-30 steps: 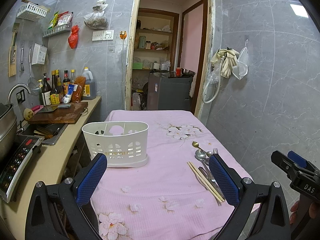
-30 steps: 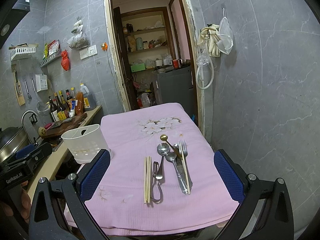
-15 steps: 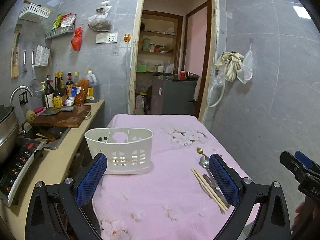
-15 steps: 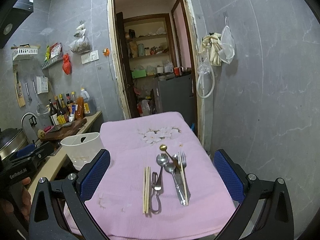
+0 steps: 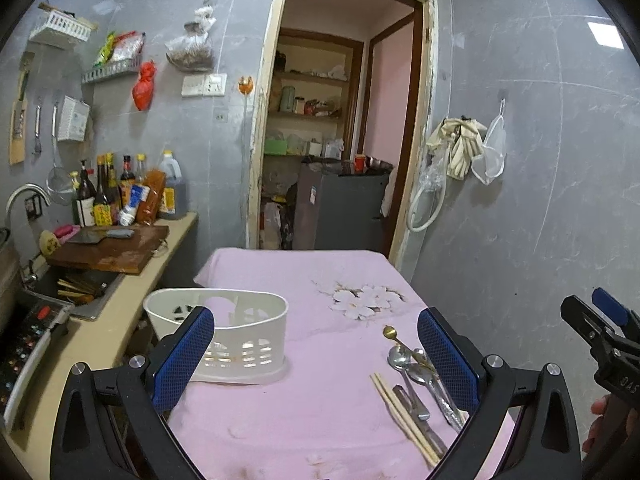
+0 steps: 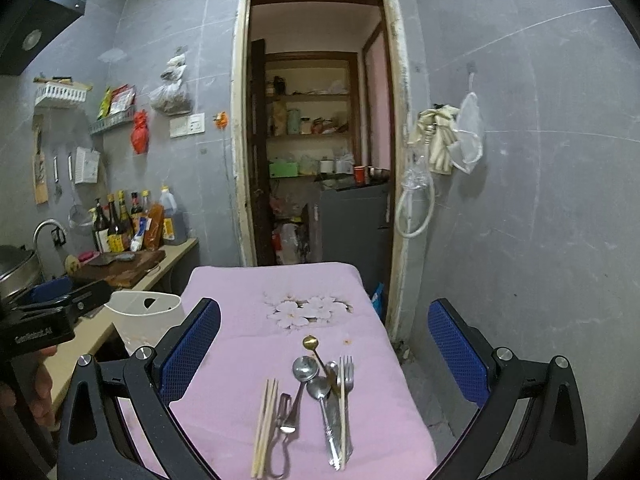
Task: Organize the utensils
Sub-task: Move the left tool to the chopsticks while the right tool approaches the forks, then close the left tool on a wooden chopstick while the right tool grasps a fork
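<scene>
Pink cloth [image 6: 248,344]: covers the counter.
Caddy [image 5: 240,332]: white, upright, on the counter's left side.
Utensils: chopsticks [image 6: 264,426], peeler [image 6: 285,428], spoons [image 6: 305,369], fork [image 6: 345,376] lie together on the right, well apart from the caddy.
Left tongs [image 5: 312,354]: apart, holding nothing.
Right tongs [image 6: 324,346]: apart, holding nothing, above the utensils.

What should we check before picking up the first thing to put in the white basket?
1. Right gripper open: ok, nothing held.
2. Left gripper open: ok, nothing held.
3. White basket upright on the pink cloth: ok.
4. Chopsticks lying apart from the pile: ok, easy first pick.
5. Spoons and fork separate: not ok, they overlap.
6. Basket empty inside: cannot tell, bottom hidden.
</scene>
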